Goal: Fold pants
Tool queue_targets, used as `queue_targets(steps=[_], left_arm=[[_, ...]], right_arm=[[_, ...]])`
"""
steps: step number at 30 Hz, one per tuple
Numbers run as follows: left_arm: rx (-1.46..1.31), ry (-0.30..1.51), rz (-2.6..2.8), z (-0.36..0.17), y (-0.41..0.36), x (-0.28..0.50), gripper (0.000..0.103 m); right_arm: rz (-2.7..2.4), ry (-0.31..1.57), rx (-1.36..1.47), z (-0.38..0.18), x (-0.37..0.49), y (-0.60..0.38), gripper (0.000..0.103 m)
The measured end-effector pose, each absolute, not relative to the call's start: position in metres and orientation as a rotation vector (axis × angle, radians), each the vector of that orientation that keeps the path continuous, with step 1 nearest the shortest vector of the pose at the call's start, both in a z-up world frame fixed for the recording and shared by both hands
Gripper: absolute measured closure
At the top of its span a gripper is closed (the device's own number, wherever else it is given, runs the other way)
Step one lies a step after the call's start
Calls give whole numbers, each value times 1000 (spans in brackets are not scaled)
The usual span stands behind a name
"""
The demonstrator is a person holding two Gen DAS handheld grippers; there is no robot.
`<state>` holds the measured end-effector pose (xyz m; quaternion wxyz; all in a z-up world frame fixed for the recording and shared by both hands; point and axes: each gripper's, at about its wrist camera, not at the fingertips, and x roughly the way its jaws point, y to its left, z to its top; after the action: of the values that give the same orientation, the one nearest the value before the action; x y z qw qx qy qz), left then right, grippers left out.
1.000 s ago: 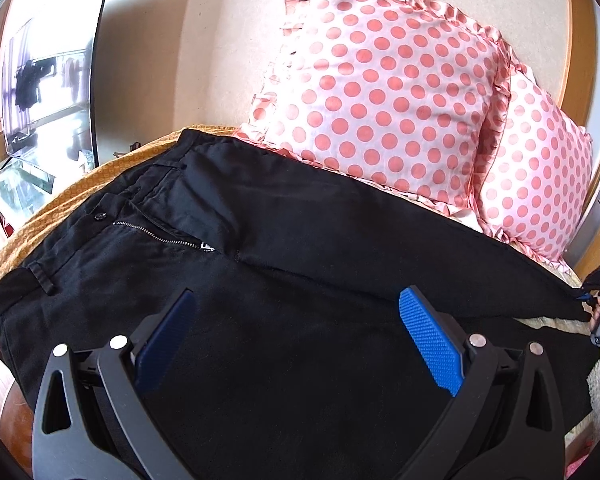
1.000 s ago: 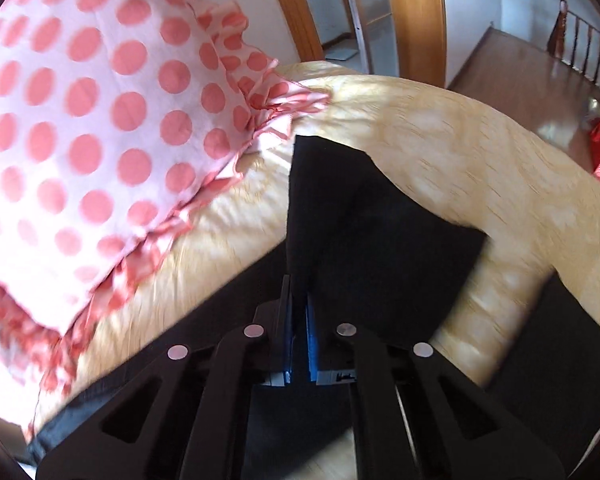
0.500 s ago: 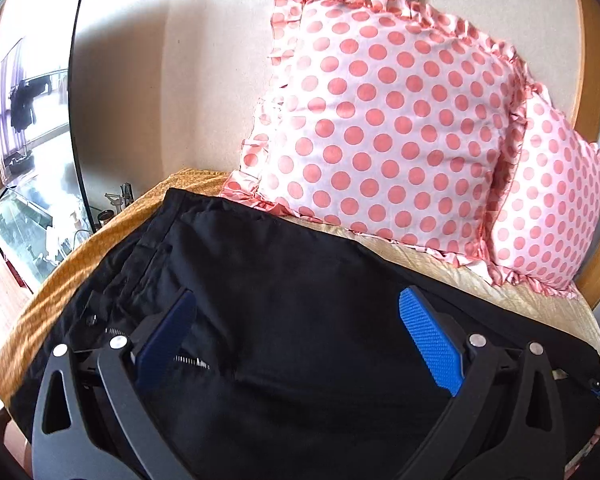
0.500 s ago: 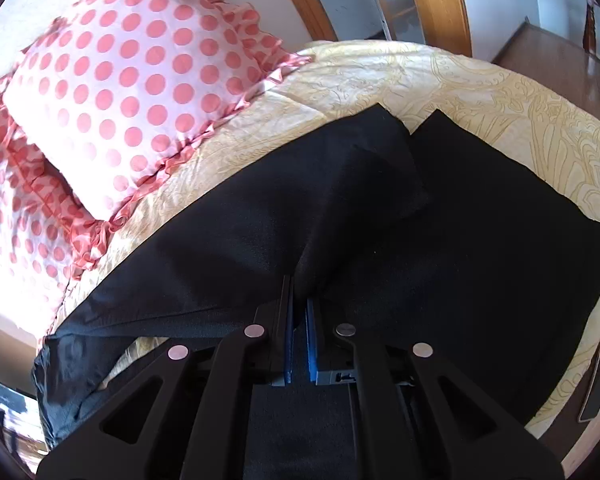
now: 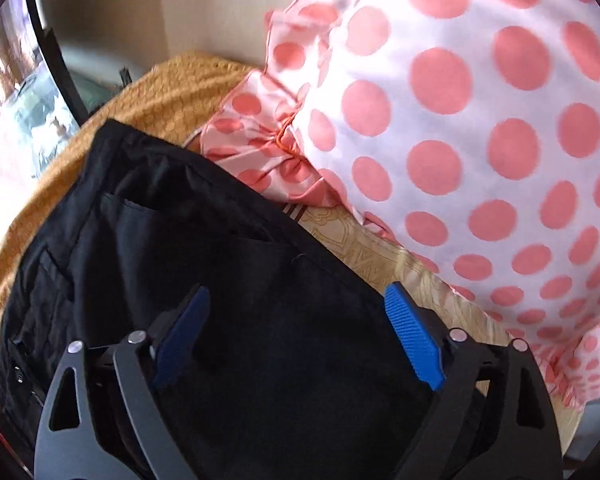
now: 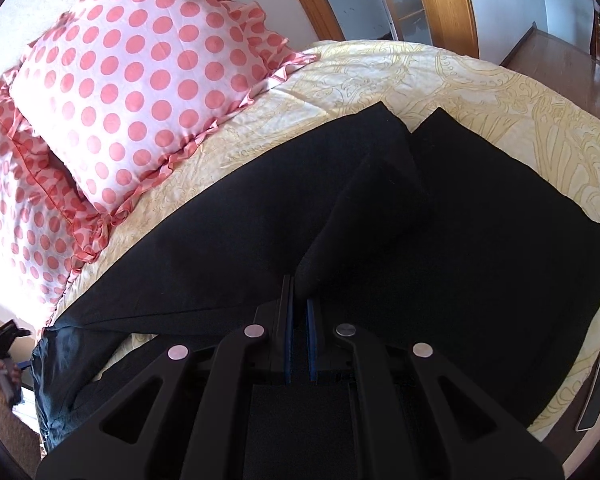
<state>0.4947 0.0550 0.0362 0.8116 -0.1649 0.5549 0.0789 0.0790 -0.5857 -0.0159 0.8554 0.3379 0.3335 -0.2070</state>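
The black cotton pants point(image 6: 440, 248) lie on the yellow patterned bedspread point(image 6: 440, 76), long axis running from the waistband under the left gripper point(image 5: 296, 332) to the leg ends ahead of the right gripper point(image 6: 298, 292). The left jaws have just been closing, fabric beneath, unpinched. The right clamps a leg fold. The left view is blurred.
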Motion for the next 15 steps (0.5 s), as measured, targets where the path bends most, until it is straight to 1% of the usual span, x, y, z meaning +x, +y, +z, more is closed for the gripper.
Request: queue_targets(steps=[1,2,4,9,10,11,12,13,14,15], left_arm=[[-377,1209,178,29,58,498,22],[-396,1233,193,22,59,504,23],[-419,1240,235,15,63,512,21],[-384,1241,288,10,62,523,21],[-350,1245,299,9,60,523,25],[-324,1243,315,9,58,525,36],[-310,1236,332,10,58,523,41],[-325,1218,337,11,63,519,51],[-347,1207,335,12,67,518,63],[-384,1188,323,13,75,511,70]], right_arm=[[-436,701,698,-15,80,-585,97],[-439,701,684,-14,81,-584,97],[-444,702,652,-11,83,-582,97],[-443,711,626,-13,88,-583,97],[-440,710,631,-14,88,-584,97],[-436,709,633,-14,88,-585,97],[-434,707,633,-14,88,-585,97],[-430,705,633,-14,87,-585,97],[-427,703,633,-14,87,-585,97],[-423,701,633,-14,86,-585,97]])
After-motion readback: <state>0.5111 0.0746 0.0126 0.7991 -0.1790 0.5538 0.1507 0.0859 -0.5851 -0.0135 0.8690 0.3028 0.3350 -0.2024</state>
